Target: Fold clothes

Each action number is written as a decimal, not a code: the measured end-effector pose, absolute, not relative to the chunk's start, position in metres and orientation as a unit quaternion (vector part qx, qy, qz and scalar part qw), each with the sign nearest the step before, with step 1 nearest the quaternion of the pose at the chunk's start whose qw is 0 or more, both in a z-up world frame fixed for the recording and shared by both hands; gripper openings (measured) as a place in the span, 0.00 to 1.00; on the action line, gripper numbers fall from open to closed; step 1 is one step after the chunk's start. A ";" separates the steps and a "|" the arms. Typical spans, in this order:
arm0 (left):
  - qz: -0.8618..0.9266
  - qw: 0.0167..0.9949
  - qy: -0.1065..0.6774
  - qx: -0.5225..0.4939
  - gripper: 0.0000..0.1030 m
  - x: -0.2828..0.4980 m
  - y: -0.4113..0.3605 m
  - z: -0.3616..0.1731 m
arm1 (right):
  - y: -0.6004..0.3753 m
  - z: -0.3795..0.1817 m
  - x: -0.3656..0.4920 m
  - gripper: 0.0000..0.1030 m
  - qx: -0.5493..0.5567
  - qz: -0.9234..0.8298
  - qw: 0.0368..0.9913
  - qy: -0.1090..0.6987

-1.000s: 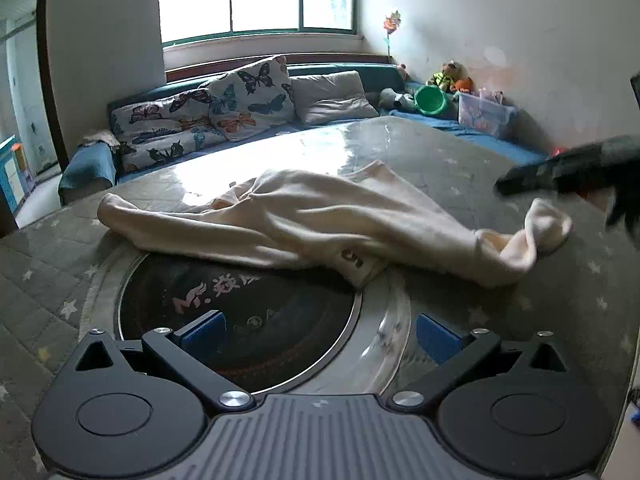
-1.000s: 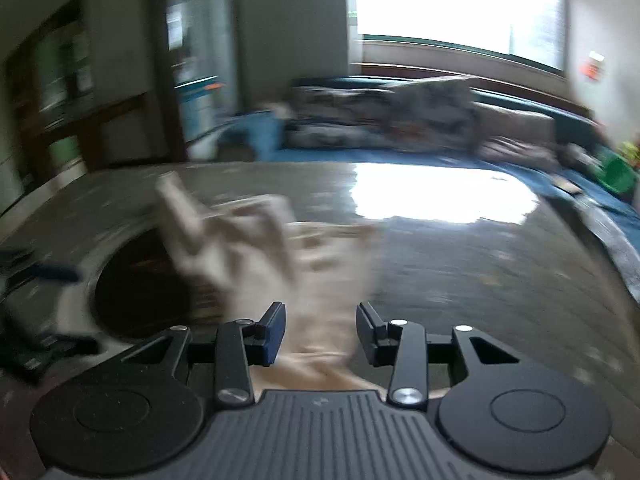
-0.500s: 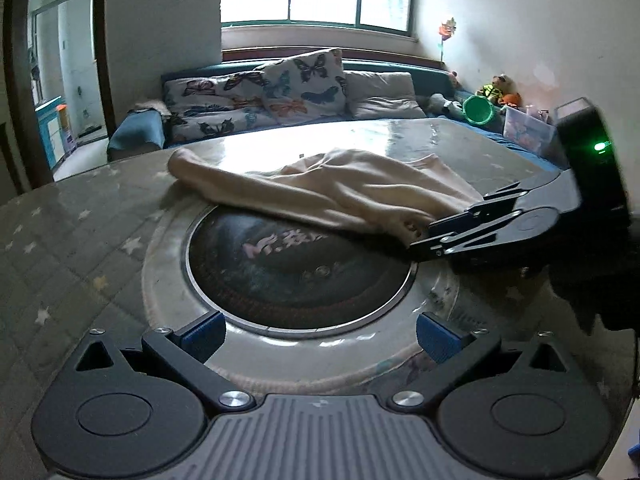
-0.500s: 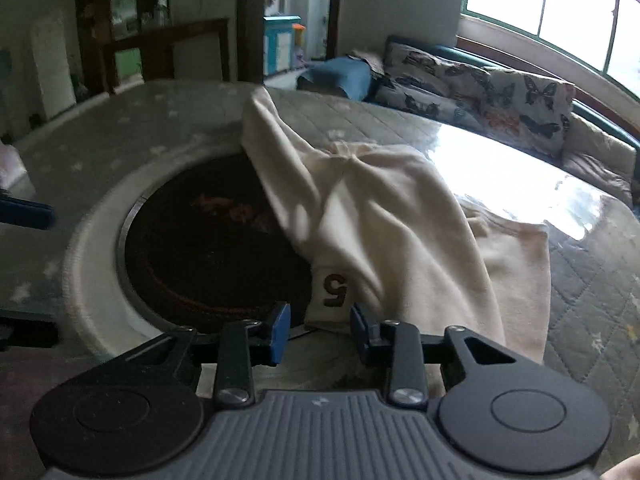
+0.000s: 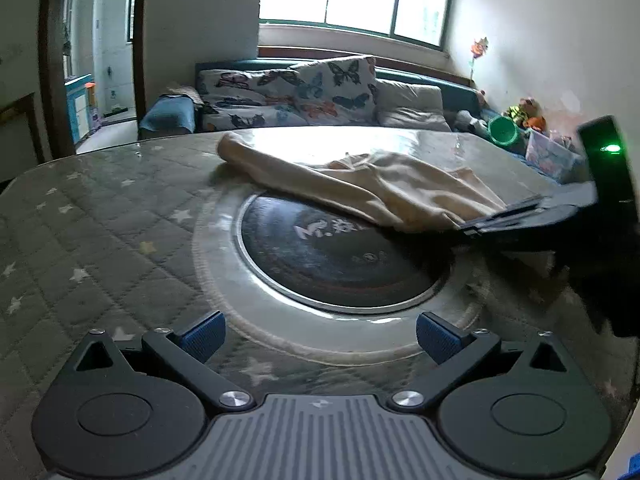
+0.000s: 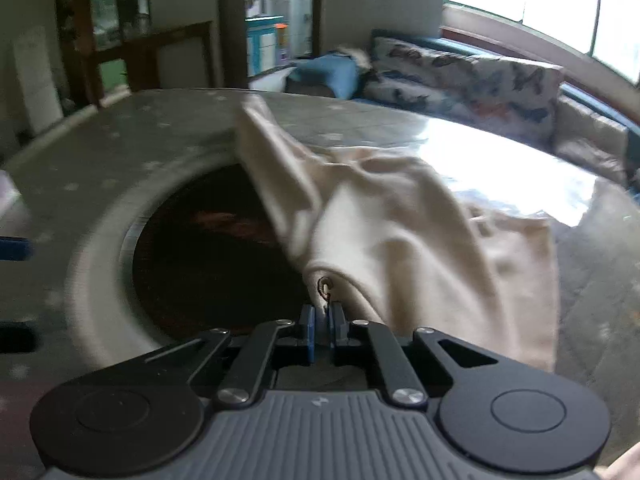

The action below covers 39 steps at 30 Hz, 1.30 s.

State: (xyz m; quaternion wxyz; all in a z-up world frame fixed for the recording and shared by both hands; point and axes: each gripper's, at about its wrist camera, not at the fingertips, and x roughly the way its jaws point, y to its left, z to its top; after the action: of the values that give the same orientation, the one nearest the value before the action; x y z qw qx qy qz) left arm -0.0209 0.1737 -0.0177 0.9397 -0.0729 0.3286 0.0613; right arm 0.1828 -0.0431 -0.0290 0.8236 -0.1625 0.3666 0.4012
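A cream garment [image 5: 360,184] lies spread across the far side of the round table, one long end reaching to the far left. My right gripper [image 6: 322,330] is shut on the garment's [image 6: 400,240] near hem and lifts that edge a little; it shows in the left wrist view [image 5: 520,220] as a dark shape at the garment's right end. My left gripper [image 5: 320,334] is open and empty, low over the table's near side, apart from the garment.
The table [image 5: 100,248] has a quilted star-pattern cover and a dark round turntable [image 5: 340,256] in its middle. A sofa with butterfly cushions [image 5: 300,96] stands behind it, toys and a plastic box [image 5: 548,152] at the right.
My right gripper has closed on the garment's near hem and raised it. The left gripper has drawn back a little and stays open.
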 end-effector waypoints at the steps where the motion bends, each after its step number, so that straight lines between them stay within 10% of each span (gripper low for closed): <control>1: 0.065 0.940 0.326 -0.075 1.00 -0.023 0.177 -0.017 | -0.043 -0.026 0.178 0.05 -0.156 0.412 0.818 0.371; 16: 0.087 0.942 0.311 -0.088 1.00 -0.046 0.200 -0.005 | -0.042 -0.007 0.100 0.12 -0.092 0.562 0.711 0.412; 39: 0.035 0.942 0.324 -0.074 1.00 0.041 0.191 0.000 | -0.200 -0.017 0.187 0.22 -0.152 0.274 0.859 0.404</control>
State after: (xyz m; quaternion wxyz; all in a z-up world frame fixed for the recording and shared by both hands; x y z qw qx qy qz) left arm 0.0409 0.1909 -0.0001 0.9425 -0.0738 0.3242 0.0346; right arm 0.1869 -0.2004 -0.0169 0.8593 -0.1521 0.4041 0.2742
